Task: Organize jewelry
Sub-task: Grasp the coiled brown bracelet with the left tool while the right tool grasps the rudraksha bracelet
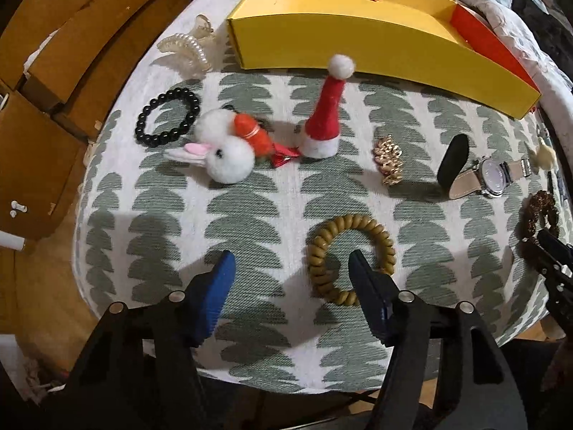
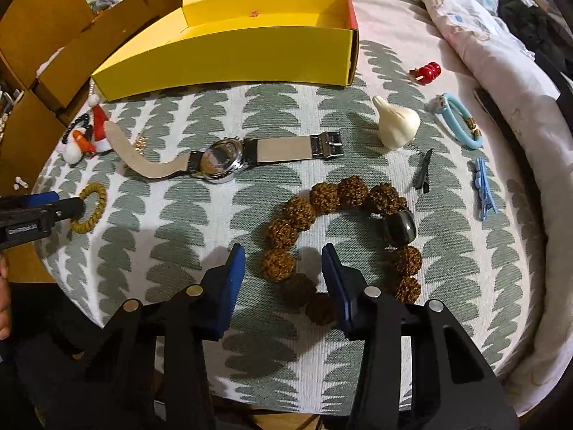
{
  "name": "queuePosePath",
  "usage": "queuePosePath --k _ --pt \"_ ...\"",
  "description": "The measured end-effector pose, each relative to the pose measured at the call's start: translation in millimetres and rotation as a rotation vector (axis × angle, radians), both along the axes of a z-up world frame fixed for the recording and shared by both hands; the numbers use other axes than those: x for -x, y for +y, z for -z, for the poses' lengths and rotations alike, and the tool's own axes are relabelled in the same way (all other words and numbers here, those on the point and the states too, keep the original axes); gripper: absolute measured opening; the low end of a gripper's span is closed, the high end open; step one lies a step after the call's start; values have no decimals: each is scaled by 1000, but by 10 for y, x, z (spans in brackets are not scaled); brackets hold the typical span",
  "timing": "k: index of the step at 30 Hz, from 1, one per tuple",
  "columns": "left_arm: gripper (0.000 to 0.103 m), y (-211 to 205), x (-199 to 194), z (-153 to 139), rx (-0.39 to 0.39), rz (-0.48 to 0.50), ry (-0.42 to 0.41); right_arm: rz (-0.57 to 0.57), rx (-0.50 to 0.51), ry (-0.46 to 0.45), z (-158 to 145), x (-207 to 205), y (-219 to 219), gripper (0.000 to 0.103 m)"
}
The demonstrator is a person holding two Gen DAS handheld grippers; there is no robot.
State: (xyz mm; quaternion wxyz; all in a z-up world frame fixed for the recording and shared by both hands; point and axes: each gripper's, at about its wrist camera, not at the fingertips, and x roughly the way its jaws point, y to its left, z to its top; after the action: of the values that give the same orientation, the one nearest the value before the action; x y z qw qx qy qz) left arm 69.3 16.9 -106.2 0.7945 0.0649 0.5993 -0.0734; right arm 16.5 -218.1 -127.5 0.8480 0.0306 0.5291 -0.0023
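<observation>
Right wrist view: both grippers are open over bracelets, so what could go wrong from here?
The right gripper straddles one side of the brown bead bracelet; closing on round beads could let them slip. The left gripper has one finger inside the coiled hair tie, which may stretch or snag instead of lifting cleanly.

The work surface is a table (image 1: pixel 250 358) covered by a white cloth (image 2: pixel 186 272) printed with grey-green tree shapes; its near edge curves away at both corners. Beyond the left edge stand stacked brown cardboard boxes (image 1: pixel 64 53), with small white pegs (image 1: pixel 18 209) on one near the left near corner. Along the right edge lies a rumpled pale quilt (image 2: pixel 465 36) with faint print, a dark garment (image 2: pixel 530 25) on it. Lighting is overhead, casting hard shadows on the cloth.
</observation>
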Motion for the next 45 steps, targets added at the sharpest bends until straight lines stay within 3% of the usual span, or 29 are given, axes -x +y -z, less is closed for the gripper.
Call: queuePosePath --k 2,9,17,22,26,28,36,45 --pt "64 -8 -18 13 7 3 1 4 19 9 35 -23 9 45" --pt "44 -115 -134 85 22 3 24 11 88 6 105 -71 50 44" --pt "42 -119 -209 188 16 8 22 1 103 -3 141 -50 73 42" --pt "25 -162 -200 242 52 13 37 -6 106 -8 131 -27 83 31" --pt "21 -181 -211 265 61 16 46 -7 94 -3 132 -33 63 28" --pt "13 -190 -183 267 73 16 52 2 70 0 124 -38 29 25" --pt "10 -203 -105 301 109 28 52 28 -5 5 64 -46 -88 20" --pt "10 -116 0 52 158 46 18 52 -48 -61 -189 56 -169 20"
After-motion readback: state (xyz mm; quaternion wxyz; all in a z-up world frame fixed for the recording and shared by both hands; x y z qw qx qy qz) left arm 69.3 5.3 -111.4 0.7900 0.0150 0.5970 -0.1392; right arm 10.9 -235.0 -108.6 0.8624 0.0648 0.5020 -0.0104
